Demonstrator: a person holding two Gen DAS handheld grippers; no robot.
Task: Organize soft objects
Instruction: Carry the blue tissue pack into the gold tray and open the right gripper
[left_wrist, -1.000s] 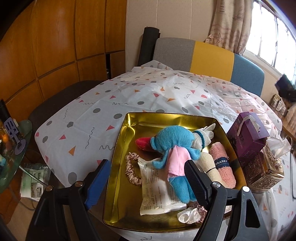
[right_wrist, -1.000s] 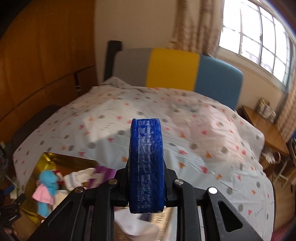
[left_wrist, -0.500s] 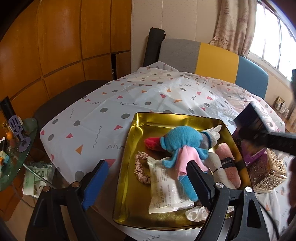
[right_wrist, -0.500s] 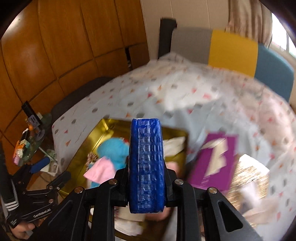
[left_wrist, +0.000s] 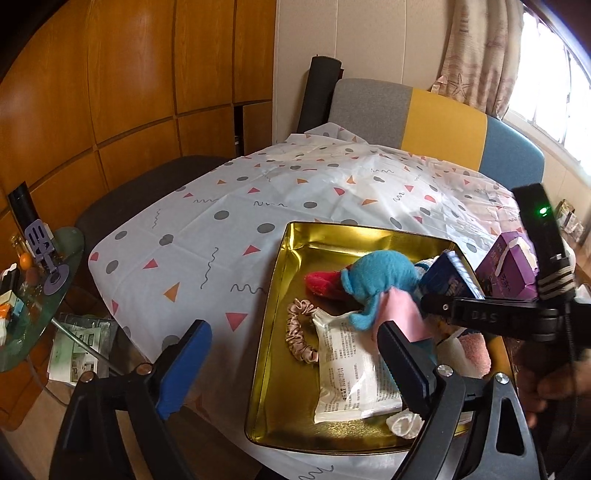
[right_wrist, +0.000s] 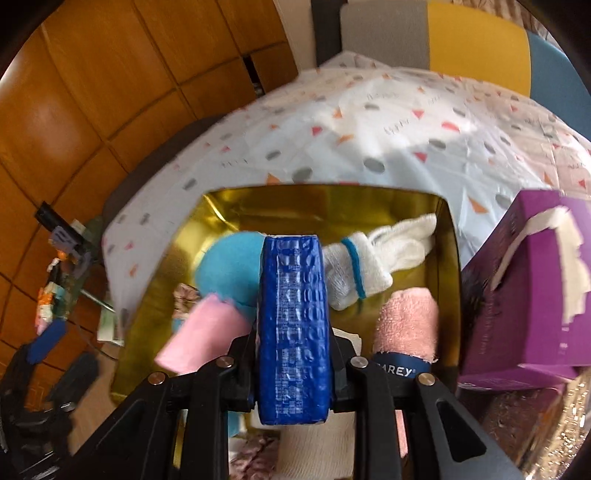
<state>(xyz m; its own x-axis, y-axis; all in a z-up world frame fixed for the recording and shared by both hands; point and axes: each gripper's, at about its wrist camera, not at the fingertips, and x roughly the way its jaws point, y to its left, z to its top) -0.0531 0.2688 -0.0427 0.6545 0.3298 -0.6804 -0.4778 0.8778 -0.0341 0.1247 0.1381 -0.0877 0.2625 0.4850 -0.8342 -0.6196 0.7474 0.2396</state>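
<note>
Listing what sits over the shallow gold metal tray (left_wrist: 295, 258) on the dotted white tablecloth (left_wrist: 207, 236).

Item: flat blue plastic-wrapped tissue pack (right_wrist: 293, 325), standing on edge, clamped across its thin sides by the right gripper (right_wrist: 293, 380), jaws nearly together and pressing the wrap. It hangs just above the tray's contents, over the blue plush toy with pink skirt (left_wrist: 376, 277). Likely light and squashy; the film looks slick, so a mid-body pinch (as now) seems safer than a corner.

Item: left gripper (left_wrist: 291, 350), jaws wide and just been opening, nothing between them; it hovers at the tray's near edge.

Also in tray: rolled pink terry towel with navy band (right_wrist: 406, 325), rolled white sock with blue stripe (right_wrist: 369, 266), pink satin scrunchie (left_wrist: 299, 332), flat white printed sachet (left_wrist: 351, 373). All soft, all would yield under the pads; the sachet probably slides.

Beside tray: purple cardboard tissue box (right_wrist: 524, 288) (stiffer, not crowding the drop spot).
</note>
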